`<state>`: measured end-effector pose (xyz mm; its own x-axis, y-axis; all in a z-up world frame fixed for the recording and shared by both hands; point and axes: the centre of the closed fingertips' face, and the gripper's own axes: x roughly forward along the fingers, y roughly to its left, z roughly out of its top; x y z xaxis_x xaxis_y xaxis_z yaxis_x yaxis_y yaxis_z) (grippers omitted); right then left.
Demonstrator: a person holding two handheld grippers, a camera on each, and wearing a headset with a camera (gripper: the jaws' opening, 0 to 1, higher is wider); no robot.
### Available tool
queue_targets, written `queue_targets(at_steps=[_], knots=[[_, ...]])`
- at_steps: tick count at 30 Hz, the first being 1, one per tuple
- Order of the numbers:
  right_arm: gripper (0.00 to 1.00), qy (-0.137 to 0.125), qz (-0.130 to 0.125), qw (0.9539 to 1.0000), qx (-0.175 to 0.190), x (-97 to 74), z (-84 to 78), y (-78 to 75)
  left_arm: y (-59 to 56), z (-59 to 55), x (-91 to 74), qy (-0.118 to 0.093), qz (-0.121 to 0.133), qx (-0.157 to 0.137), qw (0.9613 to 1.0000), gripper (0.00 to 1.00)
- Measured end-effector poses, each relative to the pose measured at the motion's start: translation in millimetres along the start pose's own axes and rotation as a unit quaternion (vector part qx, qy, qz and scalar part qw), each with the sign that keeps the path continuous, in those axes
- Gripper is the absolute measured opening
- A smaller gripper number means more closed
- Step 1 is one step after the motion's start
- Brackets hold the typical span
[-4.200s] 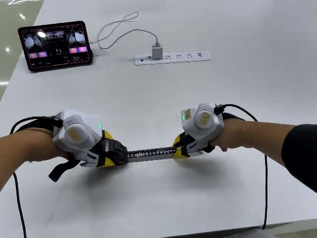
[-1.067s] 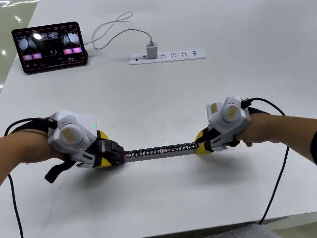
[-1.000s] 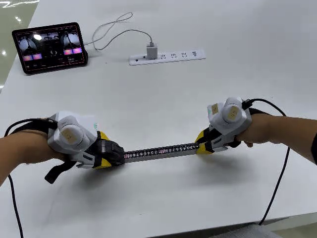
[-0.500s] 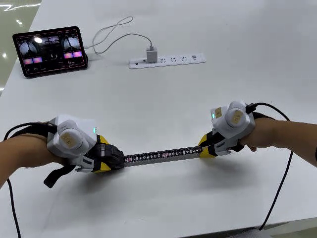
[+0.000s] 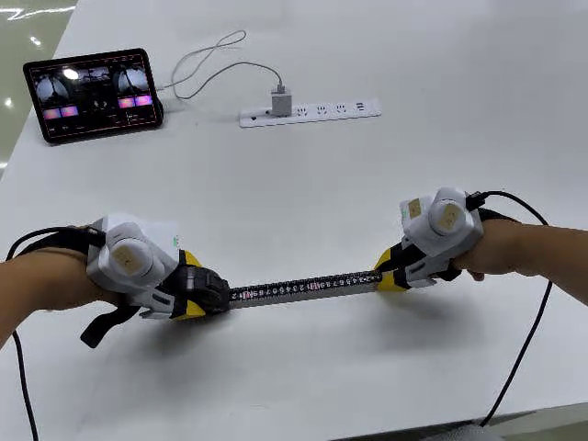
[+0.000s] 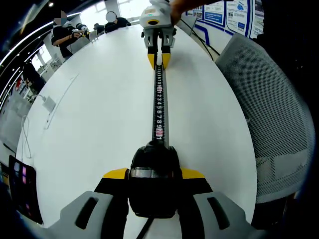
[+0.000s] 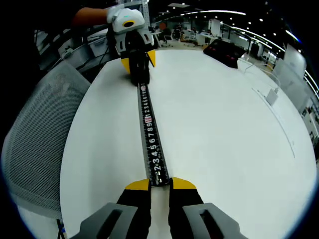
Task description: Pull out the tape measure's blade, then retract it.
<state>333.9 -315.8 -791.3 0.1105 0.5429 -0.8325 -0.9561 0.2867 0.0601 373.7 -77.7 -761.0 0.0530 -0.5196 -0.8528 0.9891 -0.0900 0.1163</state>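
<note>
blade (image 7: 151, 134) reading 2 to 9 runs from case (image 6: 153, 179) to right tongs (image 7: 159, 186).

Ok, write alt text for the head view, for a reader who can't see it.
The left gripper clamps a black tape measure case while the right gripper pinches the end of its blade, drawn out between them over a white table. A tablet and a power strip sit at the far side.
</note>
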Motion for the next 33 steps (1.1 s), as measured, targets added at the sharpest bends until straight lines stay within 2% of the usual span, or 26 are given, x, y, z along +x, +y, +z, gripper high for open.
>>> queue_targets(at_steps=[33], knots=[[0.09, 0.001, -0.005, 0.9999, 0.013, -9.0, -5.1, 2.7, -2.4, 2.2, -0.5, -0.001, 0.001, 0.004, 1.0000, 0.33]])
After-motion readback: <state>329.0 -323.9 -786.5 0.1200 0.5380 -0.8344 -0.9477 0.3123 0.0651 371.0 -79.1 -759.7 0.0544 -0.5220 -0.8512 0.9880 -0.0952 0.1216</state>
